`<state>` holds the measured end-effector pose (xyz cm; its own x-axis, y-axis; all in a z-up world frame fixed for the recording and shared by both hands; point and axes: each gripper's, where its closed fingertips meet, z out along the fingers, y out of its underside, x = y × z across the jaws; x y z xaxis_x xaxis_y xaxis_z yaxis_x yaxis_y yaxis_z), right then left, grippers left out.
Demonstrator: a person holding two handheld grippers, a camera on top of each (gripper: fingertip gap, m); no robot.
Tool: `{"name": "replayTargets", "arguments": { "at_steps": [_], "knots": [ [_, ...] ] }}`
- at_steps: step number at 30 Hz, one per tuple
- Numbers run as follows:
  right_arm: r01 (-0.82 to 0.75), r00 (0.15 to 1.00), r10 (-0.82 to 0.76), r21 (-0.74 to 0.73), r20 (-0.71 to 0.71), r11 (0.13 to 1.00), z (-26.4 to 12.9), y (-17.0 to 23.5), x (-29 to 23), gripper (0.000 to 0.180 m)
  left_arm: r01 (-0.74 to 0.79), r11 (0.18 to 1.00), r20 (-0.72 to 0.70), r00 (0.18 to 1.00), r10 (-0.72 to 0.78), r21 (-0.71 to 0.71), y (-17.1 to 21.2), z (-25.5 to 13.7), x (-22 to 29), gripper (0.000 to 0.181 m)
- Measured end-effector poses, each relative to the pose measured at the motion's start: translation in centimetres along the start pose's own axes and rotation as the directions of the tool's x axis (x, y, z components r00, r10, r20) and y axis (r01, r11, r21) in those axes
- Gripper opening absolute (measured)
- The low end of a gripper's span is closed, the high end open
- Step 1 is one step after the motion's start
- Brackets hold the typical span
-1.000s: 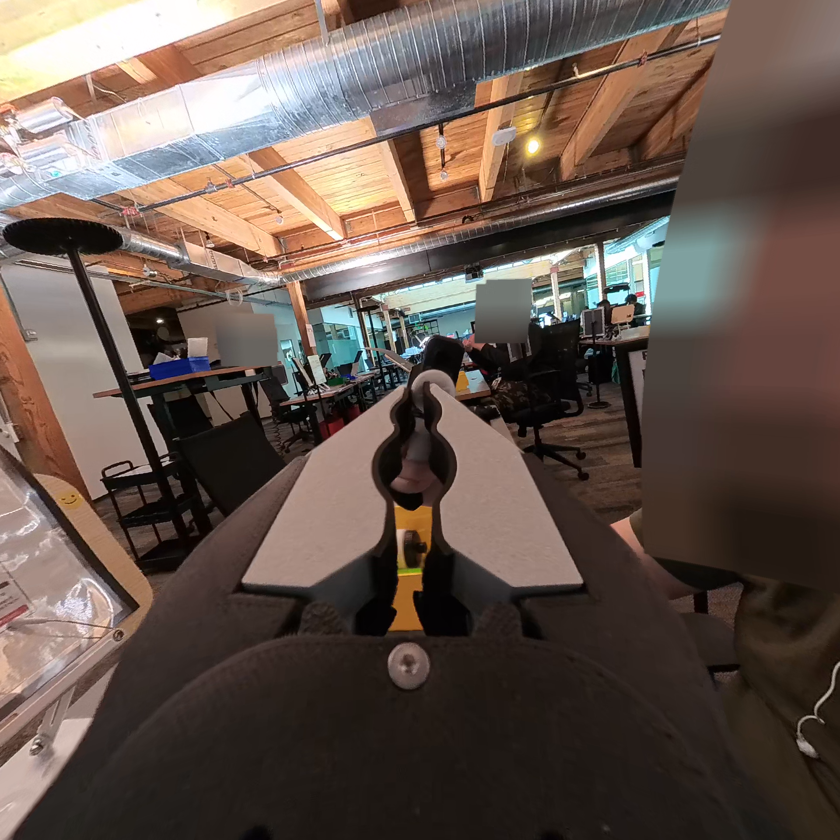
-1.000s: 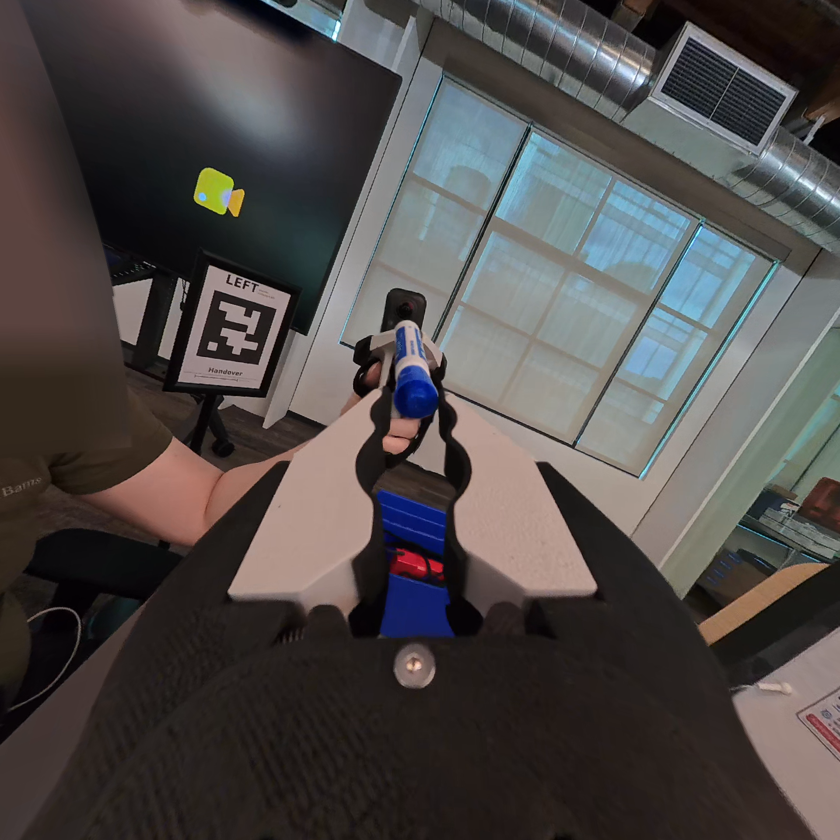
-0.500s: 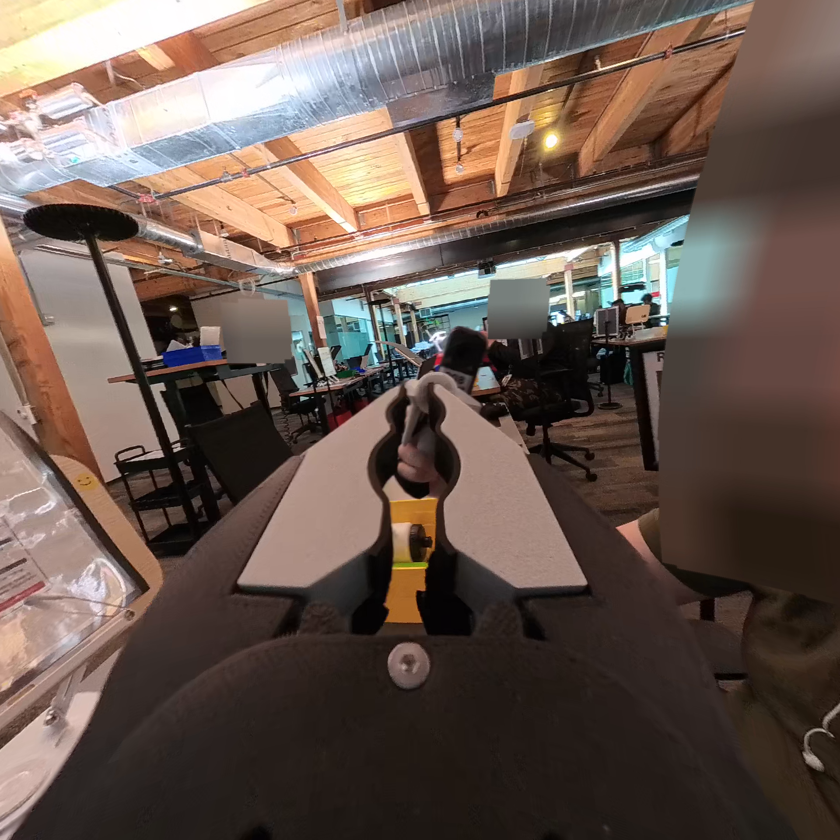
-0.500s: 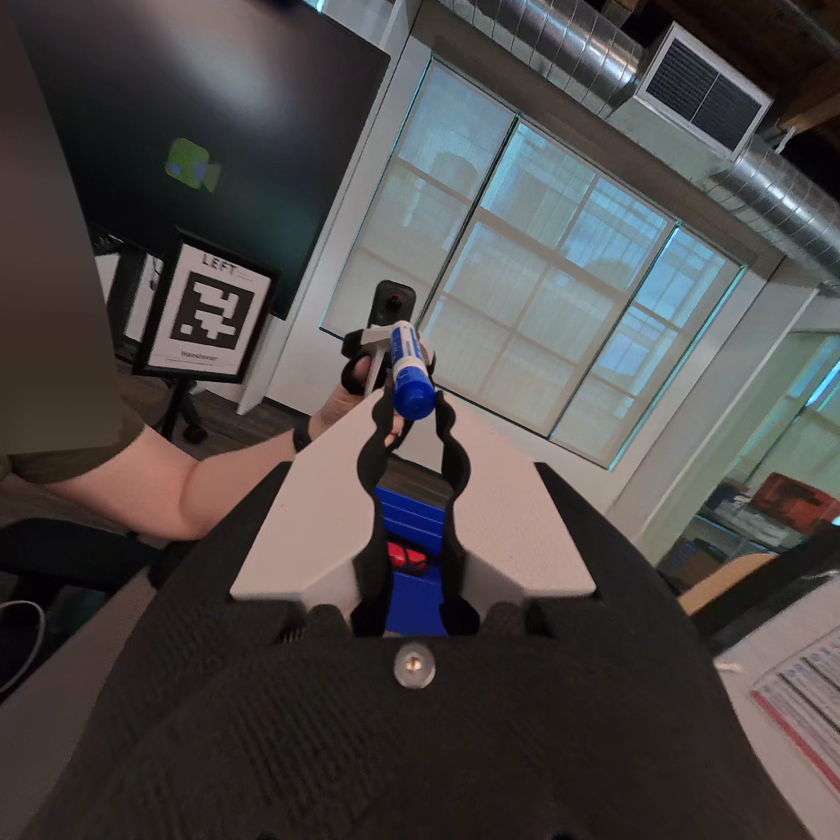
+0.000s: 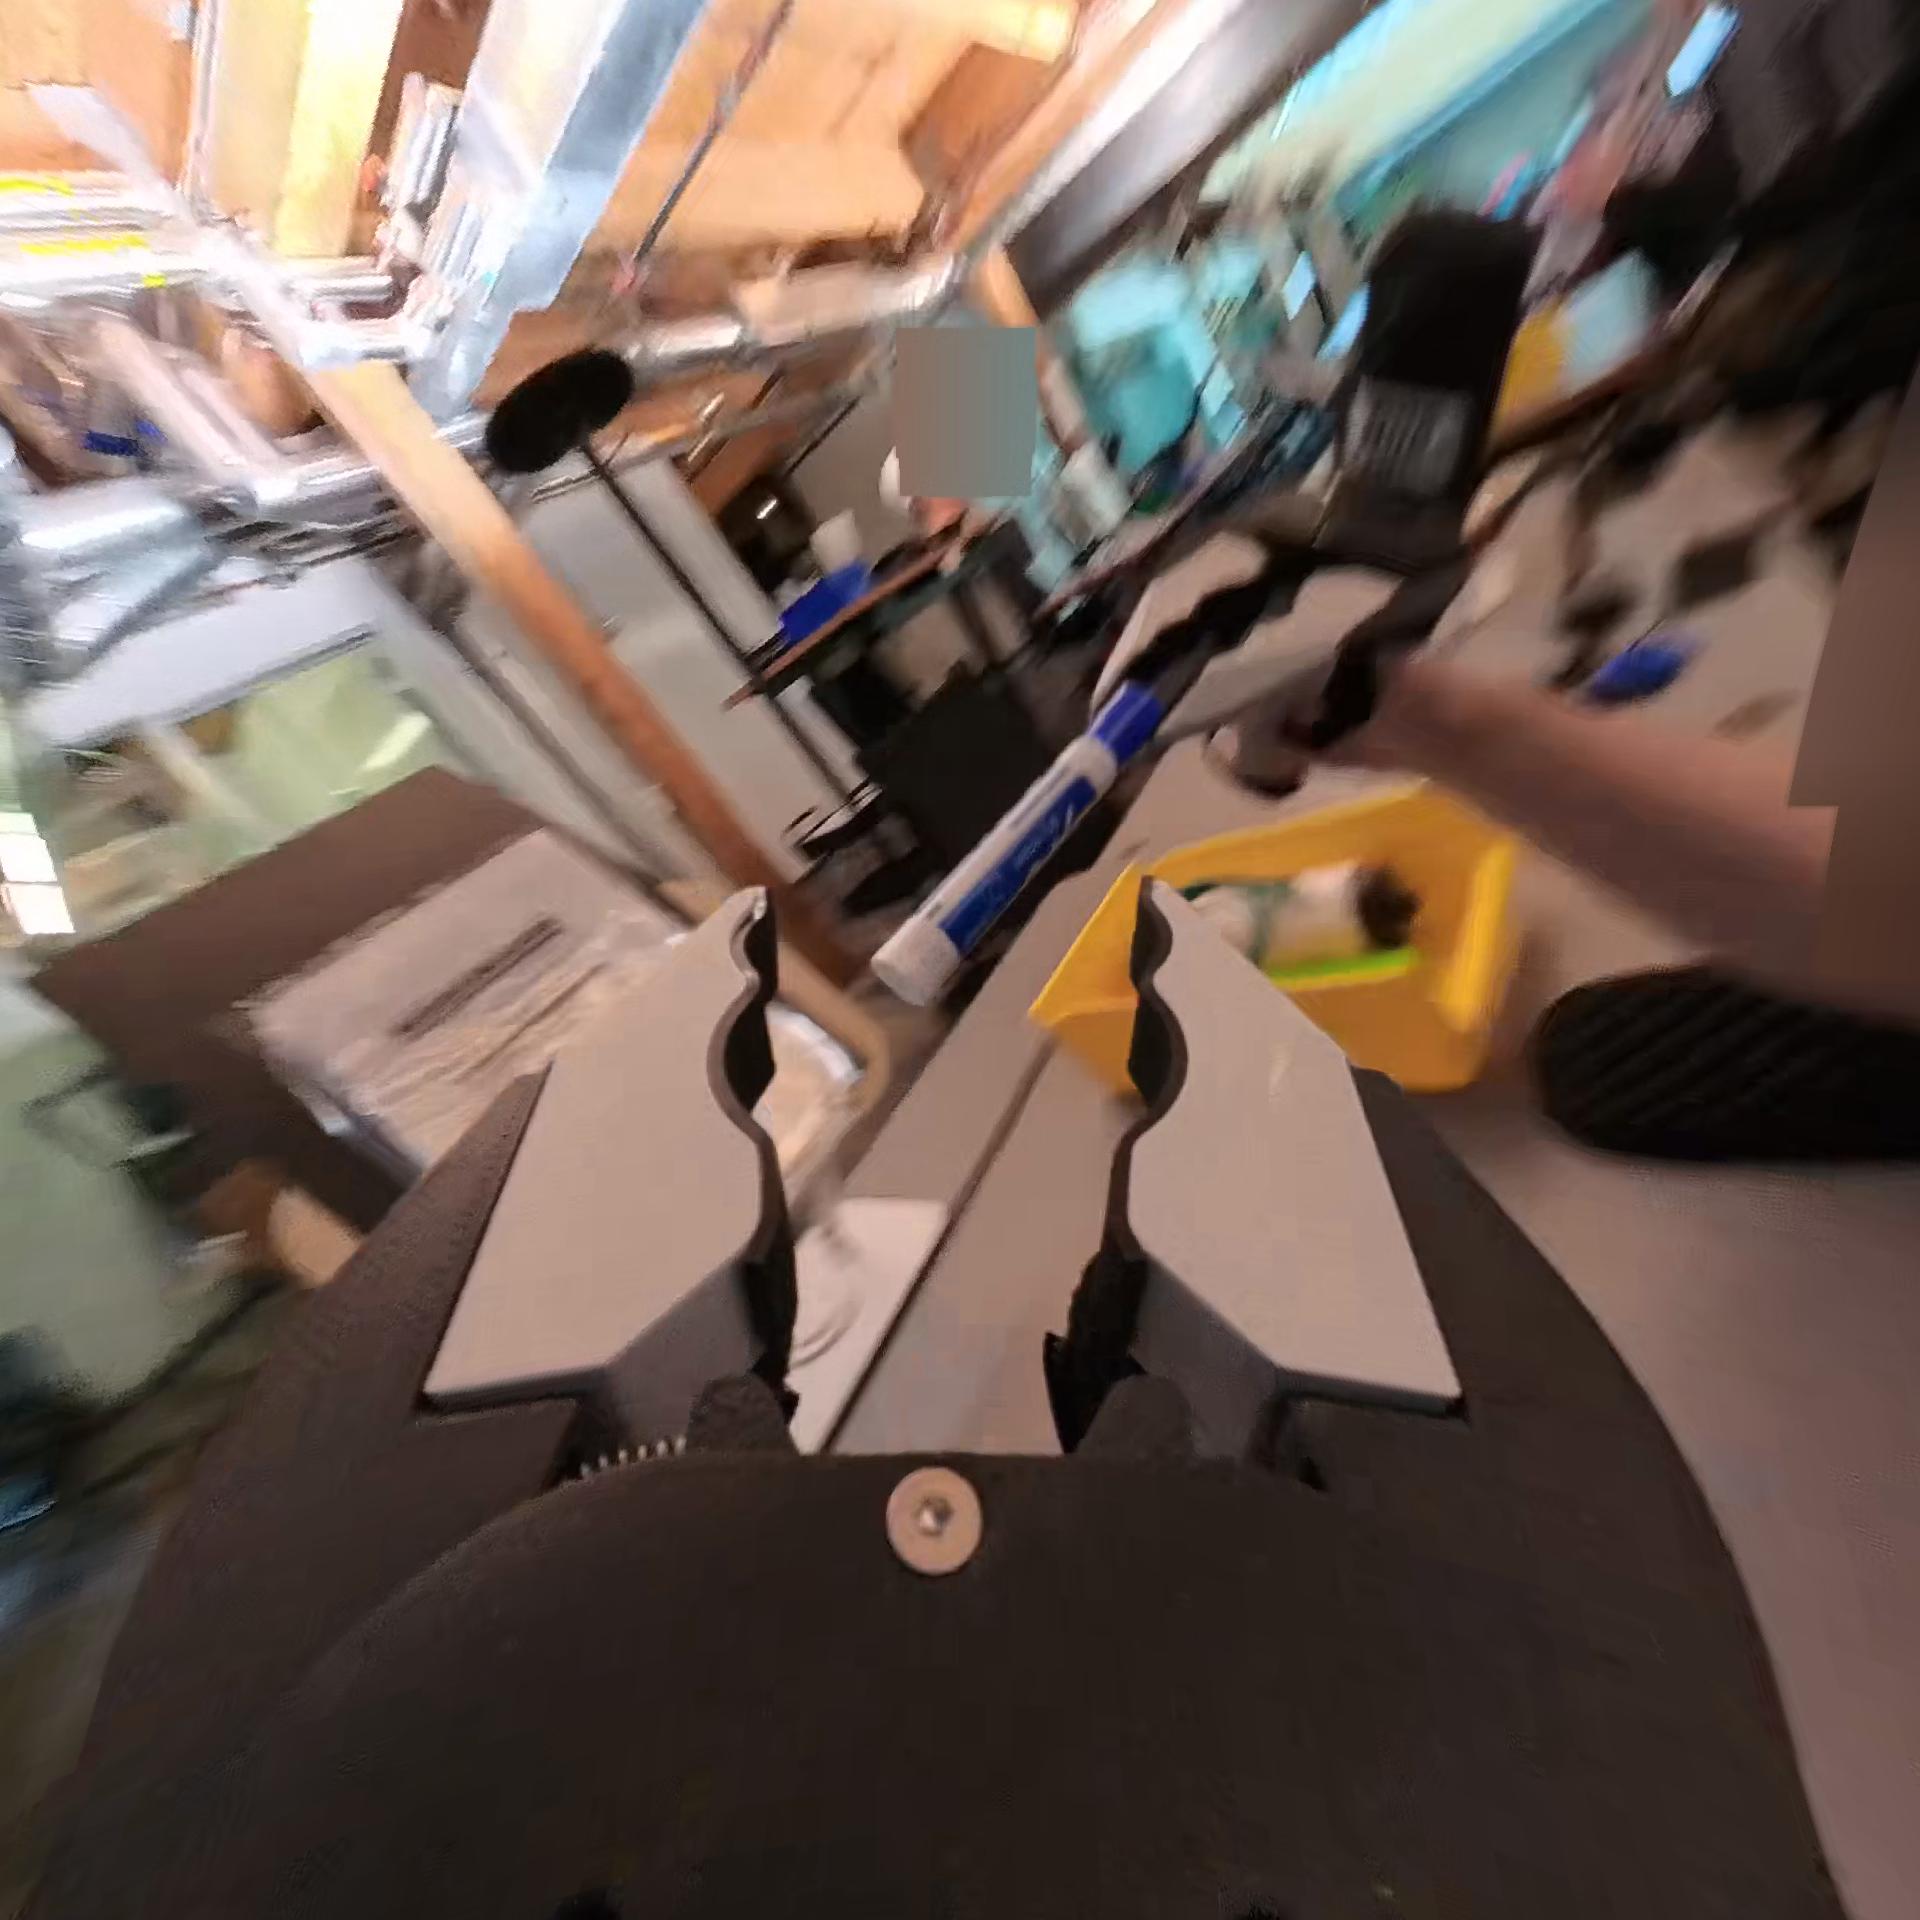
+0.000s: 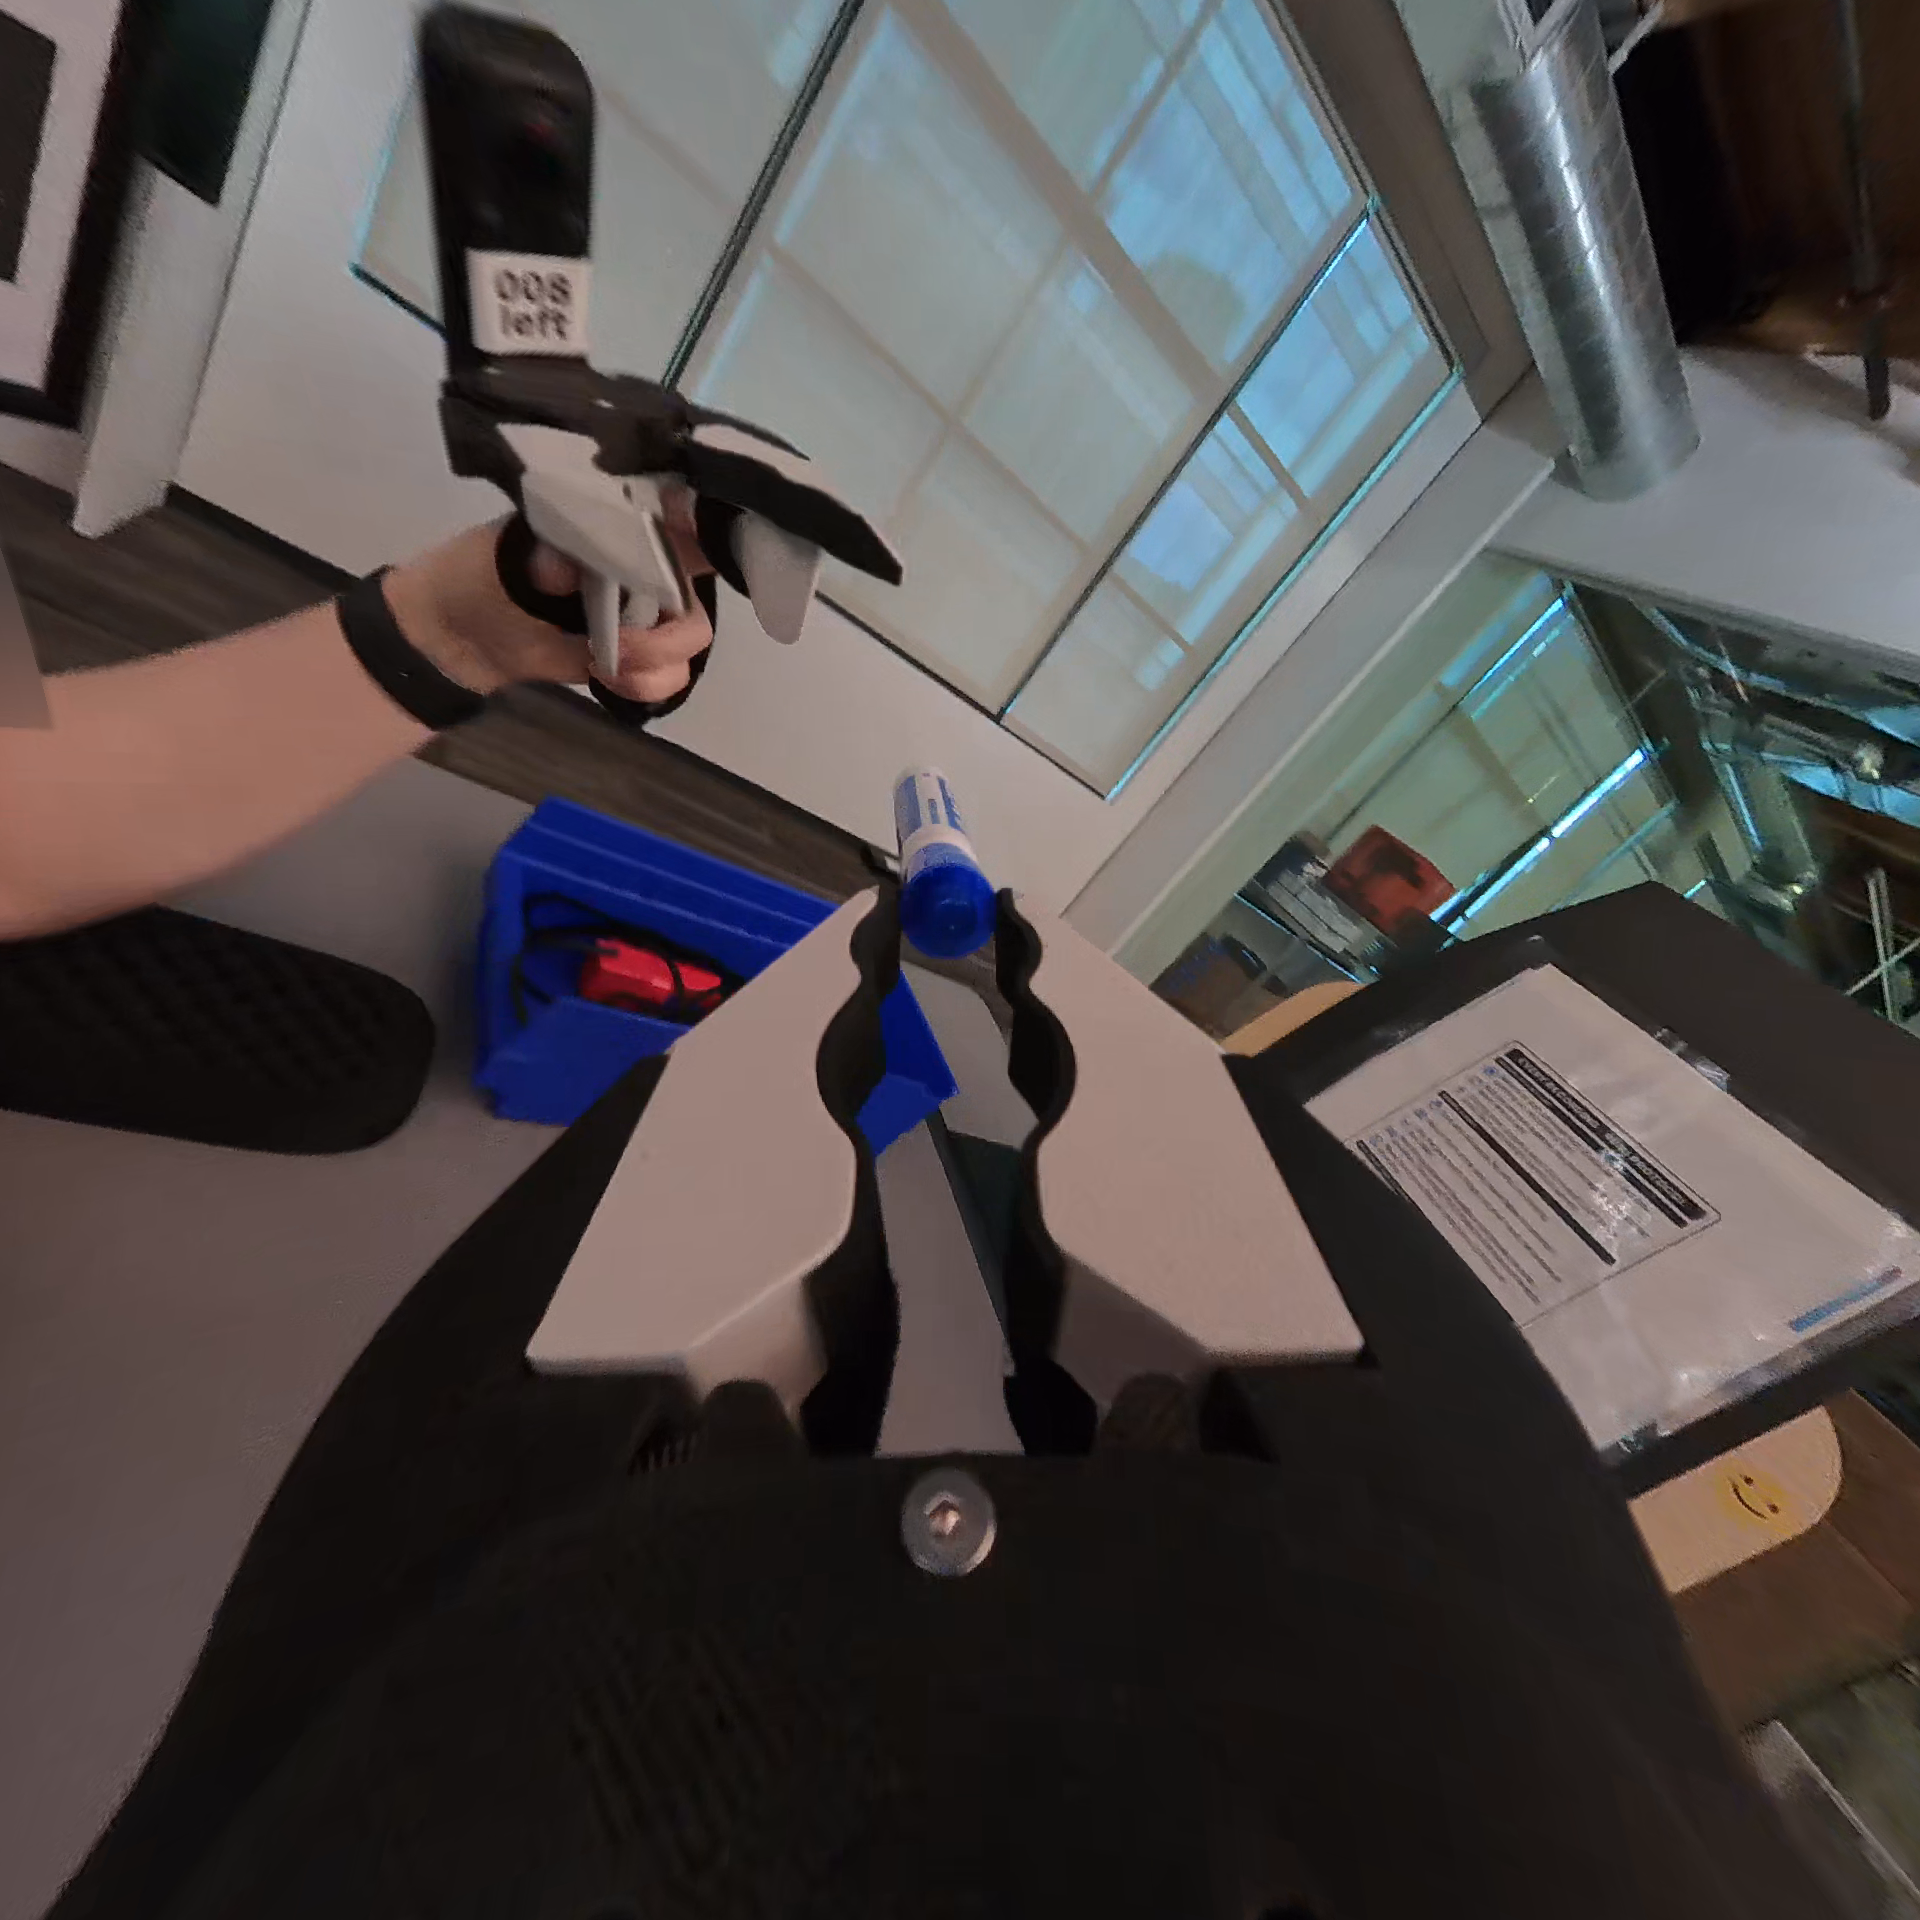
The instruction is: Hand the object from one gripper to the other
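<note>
Marker (image 6: 938, 871) pinched by its blue cap at right claw (image 6: 943, 914) tips.

In our right wrist view, the marker (image 6: 932, 862) sits between the tips of the right gripper (image 6: 940, 920), pointing away. A bin (image 6: 582, 987) stands on the desk (image 6: 260, 1299) to its left, beside a mat (image 6: 187, 1049). The left gripper (image 6: 800, 582) hangs above the bin. In our left wrist view, another bin (image 5: 1455, 935) lies right of our fingers (image 5: 634, 1195).
</note>
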<state>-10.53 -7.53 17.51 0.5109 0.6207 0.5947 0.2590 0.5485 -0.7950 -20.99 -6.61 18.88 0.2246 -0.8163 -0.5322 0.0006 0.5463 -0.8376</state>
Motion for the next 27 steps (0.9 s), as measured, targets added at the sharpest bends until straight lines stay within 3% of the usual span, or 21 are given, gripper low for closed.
{"name": "replayTargets", "arguments": {
  "at_steps": [4,9,12,27],
  "knots": [
    [0.056,0.998,-0.058,-0.065,-0.023,0.996,0.9,0.7,-0.3,0.017,-0.298,0.938,0.08,0.946,0.315,-0.179,2.8,3.9,2.0,0.051],
    [0.175,0.983,-0.182,-0.198,-0.018,0.965,2.2,2.1,-1.4,0.017,-0.474,0.832,0.132,0.841,0.525,-0.288,4.7,6.8,3.1,0.051],
    [0.232,0.97,-0.241,-0.257,-0.004,0.938,2.8,2.7,-2.0,0.017,-0.551,0.756,0.14,0.768,0.625,-0.352,5.8,7.1,2.7,0.039],
    [0.303,0.951,-0.305,-0.32,0.045,0.898,3.5,3.4,-3.2,0.018,-0.564,0.719,0.078,0.763,0.642,-0.407,8.1,7.5,2.7,0.016]
  ]
}}
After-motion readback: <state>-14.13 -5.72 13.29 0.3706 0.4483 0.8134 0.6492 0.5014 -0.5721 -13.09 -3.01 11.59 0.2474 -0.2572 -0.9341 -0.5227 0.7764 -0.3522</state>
